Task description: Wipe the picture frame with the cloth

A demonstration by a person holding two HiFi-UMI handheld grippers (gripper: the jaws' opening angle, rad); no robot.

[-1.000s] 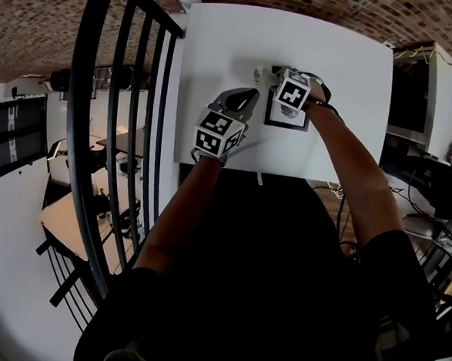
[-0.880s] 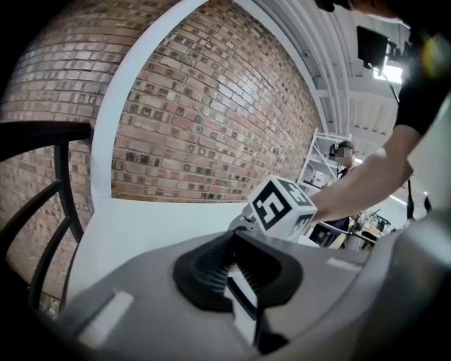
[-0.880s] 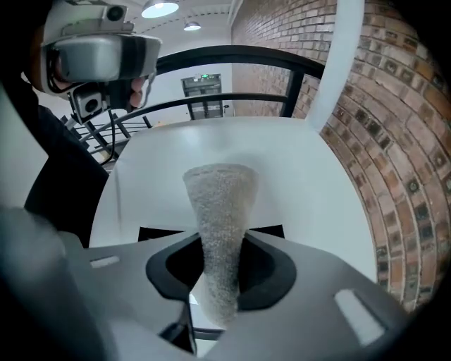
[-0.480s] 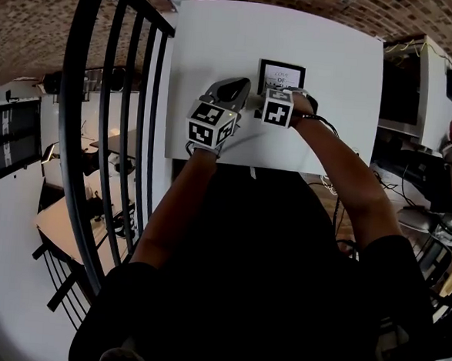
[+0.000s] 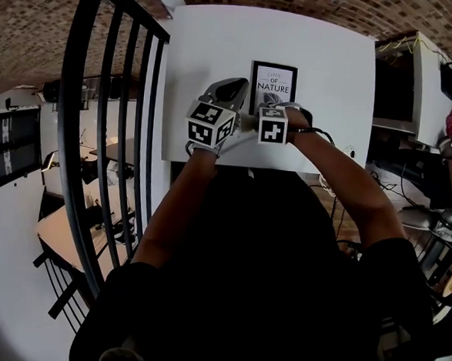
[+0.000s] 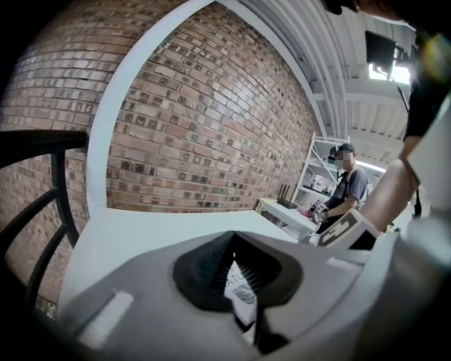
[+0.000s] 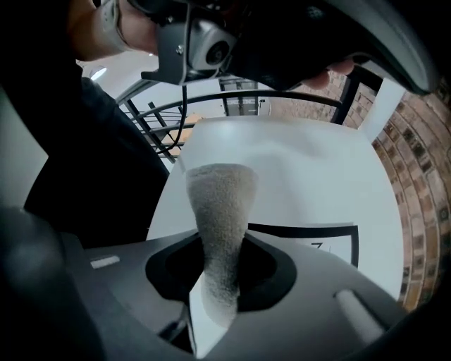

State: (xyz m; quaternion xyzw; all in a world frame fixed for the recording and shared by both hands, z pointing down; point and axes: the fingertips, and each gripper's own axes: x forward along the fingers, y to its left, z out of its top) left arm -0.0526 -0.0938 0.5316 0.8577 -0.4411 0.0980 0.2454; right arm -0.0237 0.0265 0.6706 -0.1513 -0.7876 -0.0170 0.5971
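A black picture frame (image 5: 272,88) with a "NATURE" print lies flat on the white table (image 5: 333,83). My right gripper (image 5: 254,128) sits just past the frame's near edge, pointing left, shut on a grey-beige cloth (image 7: 218,211) that sticks out beyond the jaws. In the right gripper view the frame's black border (image 7: 303,231) runs to the right of the cloth. My left gripper (image 5: 232,88) rests beside the frame's left edge with its jaws together. Part of the print (image 6: 241,290) shows through the gap behind its tips (image 6: 232,238).
A black railing (image 5: 114,129) runs along the table's left side, with a brick wall (image 5: 300,0) behind it. A white cabinet (image 5: 418,81) stands to the right. Another person (image 6: 345,187) is at a far bench. The table's near edge (image 5: 250,168) is close to my body.
My right gripper with the cloth has come off the top of the frame toward its near edge, uncovering the print. The left gripper stays beside the frame's left edge.
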